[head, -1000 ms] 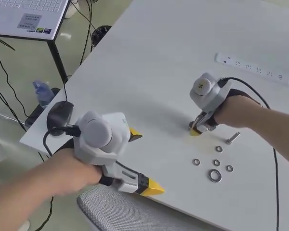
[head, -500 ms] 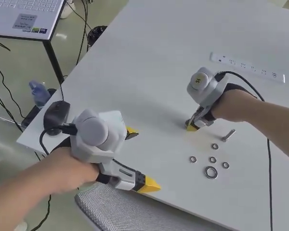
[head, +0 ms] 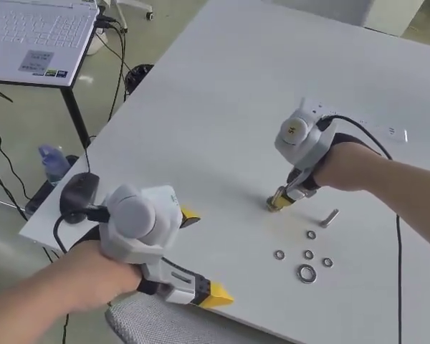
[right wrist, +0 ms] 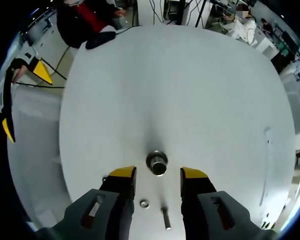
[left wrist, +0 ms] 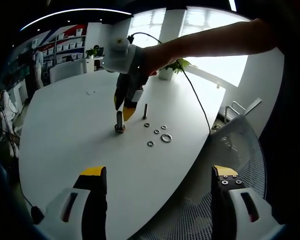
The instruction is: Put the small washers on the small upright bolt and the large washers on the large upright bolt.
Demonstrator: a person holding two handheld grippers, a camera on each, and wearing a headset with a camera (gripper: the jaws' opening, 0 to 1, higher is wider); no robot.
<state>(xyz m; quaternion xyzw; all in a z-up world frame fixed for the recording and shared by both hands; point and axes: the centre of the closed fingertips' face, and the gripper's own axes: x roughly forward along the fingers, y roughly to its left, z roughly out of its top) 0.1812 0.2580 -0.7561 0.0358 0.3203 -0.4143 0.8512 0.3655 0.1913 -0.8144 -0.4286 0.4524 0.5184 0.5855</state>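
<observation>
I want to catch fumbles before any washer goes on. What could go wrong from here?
1. The right gripper is open, and the upright large bolt stands just ahead of the gap between its jaws; a sideways drift could topple it.
2. The small bolt lies on its side near the small washers; it may roll when grasped.
3. The washers lie flat on the table, so a pinch may slip.
</observation>
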